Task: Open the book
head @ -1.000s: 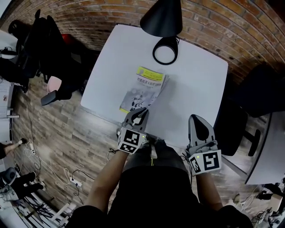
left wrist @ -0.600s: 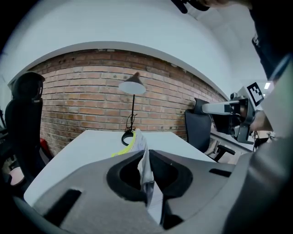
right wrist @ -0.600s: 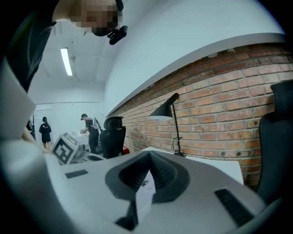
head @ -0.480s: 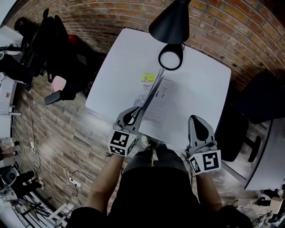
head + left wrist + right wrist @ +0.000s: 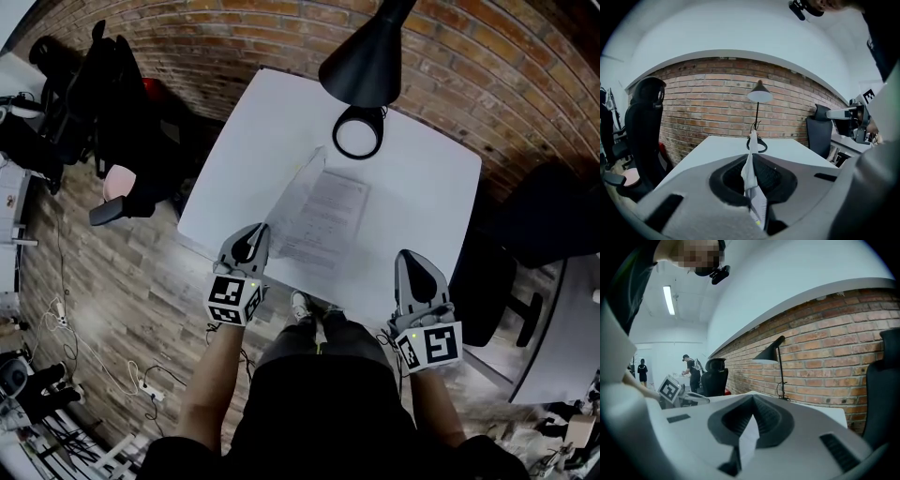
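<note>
The white table is carrying the book just ahead of the left gripper, the lamp base sitting farther beyond.

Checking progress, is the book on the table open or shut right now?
Open: the left gripper pinches the lifted cover, printed page showing.

Figure: an office or shared workroom. We identify it by the white worktop set close to a bare brick wall, the black desk lamp standing on it, and the black swivel chairs on either side. We also note the wood-plank floor strewn with cables, the ceiling strip light, and, in the right gripper view, people standing farther down the long room.
</note>
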Demonstrator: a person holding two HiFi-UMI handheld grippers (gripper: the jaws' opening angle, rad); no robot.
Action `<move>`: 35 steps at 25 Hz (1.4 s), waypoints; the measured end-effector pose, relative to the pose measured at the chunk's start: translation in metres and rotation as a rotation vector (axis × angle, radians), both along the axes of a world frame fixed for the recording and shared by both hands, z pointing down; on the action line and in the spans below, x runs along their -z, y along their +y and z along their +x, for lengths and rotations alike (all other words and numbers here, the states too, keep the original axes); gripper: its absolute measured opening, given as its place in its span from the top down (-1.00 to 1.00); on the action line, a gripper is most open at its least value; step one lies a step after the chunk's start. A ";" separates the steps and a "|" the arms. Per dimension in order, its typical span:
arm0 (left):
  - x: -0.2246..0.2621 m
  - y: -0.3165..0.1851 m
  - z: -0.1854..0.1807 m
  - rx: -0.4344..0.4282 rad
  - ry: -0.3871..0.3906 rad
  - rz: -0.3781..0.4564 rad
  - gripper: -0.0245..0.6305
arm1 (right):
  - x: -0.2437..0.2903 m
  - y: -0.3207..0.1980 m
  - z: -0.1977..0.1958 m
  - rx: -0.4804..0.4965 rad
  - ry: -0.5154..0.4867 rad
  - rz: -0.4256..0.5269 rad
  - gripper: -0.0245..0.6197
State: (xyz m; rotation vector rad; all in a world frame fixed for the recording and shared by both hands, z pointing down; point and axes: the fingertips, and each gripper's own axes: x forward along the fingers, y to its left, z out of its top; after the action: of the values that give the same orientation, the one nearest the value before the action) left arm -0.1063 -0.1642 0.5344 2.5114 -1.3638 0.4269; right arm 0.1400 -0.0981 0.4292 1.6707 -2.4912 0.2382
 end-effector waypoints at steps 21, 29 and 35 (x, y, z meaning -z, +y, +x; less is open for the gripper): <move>-0.052 -0.023 -0.102 0.185 -0.119 -0.005 0.81 | 0.007 0.000 -0.017 -0.012 0.052 -0.006 0.89; -0.077 -0.028 -0.115 0.191 -0.182 -0.031 0.81 | 0.011 0.004 -0.019 -0.022 0.068 0.003 0.89; -0.099 -0.027 -0.122 0.164 -0.252 -0.075 0.81 | 0.014 0.009 -0.017 -0.038 0.079 0.004 0.89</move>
State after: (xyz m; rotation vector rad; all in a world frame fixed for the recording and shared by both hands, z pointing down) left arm -0.2285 -0.1907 0.6330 2.3241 -1.5966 0.7646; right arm 0.1229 -0.0892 0.4151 1.6966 -2.4064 0.1676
